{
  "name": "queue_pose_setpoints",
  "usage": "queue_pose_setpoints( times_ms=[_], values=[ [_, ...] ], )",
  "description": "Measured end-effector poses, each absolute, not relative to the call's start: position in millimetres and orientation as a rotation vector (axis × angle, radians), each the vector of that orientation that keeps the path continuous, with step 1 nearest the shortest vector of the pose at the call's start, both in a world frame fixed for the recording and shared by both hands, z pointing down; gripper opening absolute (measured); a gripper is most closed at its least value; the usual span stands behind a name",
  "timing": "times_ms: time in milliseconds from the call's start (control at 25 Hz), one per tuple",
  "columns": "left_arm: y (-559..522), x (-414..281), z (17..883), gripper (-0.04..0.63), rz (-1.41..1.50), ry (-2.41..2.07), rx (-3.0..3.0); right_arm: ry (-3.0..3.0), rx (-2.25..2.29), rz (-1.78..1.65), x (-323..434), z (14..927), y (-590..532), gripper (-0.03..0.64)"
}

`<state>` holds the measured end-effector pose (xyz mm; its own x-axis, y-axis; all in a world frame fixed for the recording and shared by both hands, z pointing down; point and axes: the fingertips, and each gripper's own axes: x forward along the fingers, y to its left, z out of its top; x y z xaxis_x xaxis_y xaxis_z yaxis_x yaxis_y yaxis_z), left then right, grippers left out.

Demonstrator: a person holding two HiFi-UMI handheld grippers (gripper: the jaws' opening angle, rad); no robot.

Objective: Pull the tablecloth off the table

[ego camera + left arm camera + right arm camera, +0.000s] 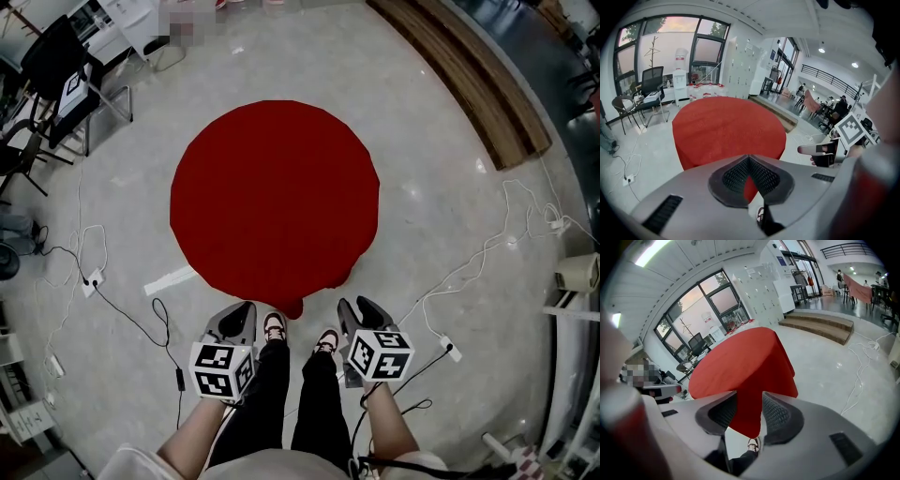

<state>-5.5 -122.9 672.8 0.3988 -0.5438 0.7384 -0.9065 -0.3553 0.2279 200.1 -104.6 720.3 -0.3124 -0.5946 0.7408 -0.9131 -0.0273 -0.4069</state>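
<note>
Head view: tablecloth (pixel 274 197) hem hangs by shoes (pixel 274 325); open floor (pixel 450 216) around.

Bright, even light fills the room; daylight comes through the tall windows (pixel 670 42), ceiling lamps (pixel 821 49) add white spots; the pale floor (pixel 450 225) carries a soft sheen and faint shadows; the tablecloth (pixel 274 202) reads flat, saturated red; every view bends toward dark rims; closest surfaces blur.
</note>
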Motion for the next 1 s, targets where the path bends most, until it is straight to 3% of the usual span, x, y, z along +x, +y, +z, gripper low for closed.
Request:
queue_pose_setpoints(
  times_ms=[400,1000],
  values=[
    [-117.5,-28.9,671.8,0.015,0.779,-1.268,1.998,-1.959,1.423,1.15,188.4,759.8,-117.8,0.294],
    [-107.6,-50.1,676.2,0.015,0.812,-1.285,1.95,-2.059,1.304,0.803,177.0,791.1,-156.6,0.324]
  ],
)
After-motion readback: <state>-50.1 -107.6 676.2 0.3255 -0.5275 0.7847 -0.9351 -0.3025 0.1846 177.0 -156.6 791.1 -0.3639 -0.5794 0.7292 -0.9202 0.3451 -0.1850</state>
